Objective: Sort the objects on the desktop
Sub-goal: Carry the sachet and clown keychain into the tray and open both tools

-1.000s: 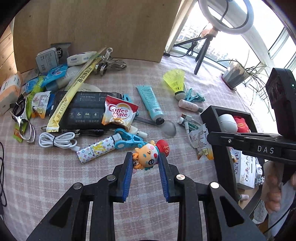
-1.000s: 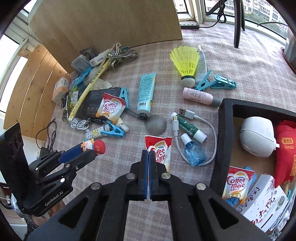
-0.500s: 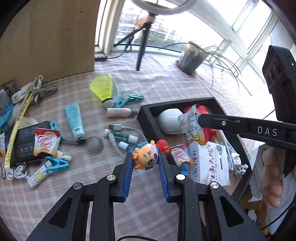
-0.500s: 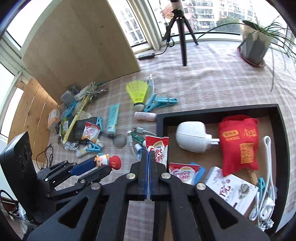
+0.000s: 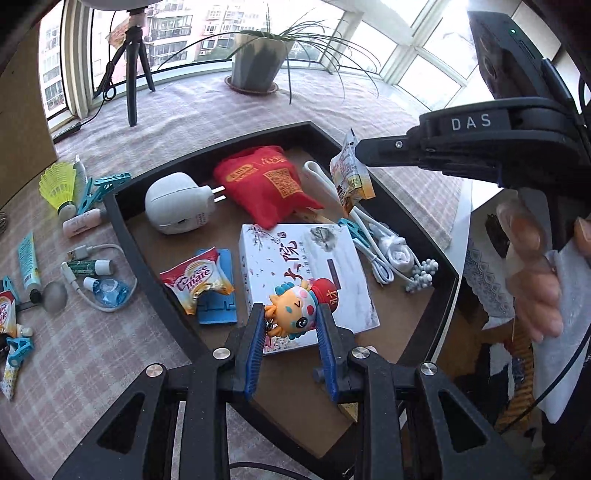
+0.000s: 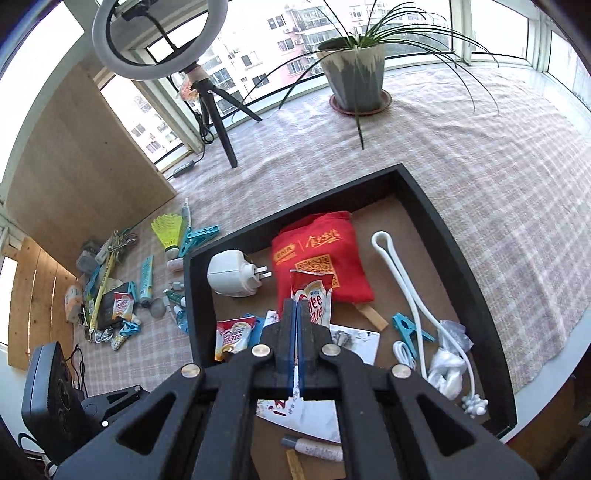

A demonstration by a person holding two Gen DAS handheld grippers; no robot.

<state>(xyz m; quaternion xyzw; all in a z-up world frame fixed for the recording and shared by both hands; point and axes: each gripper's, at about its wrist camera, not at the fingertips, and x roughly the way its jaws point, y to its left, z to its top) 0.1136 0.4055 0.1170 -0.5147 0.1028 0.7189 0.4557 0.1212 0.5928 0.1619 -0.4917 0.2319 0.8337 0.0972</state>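
Looks like a sunroom in a flat: curved windows facing apartment blocks, a potted plant on a checked tablecloth, a ring light on a tripod, household clutter around.

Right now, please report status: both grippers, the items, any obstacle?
Left gripper shut on cartoon dragon figurine. Right gripper shut on Coffee-mate sachet. Both over black tray. Tray crowded; white box beneath figurine.
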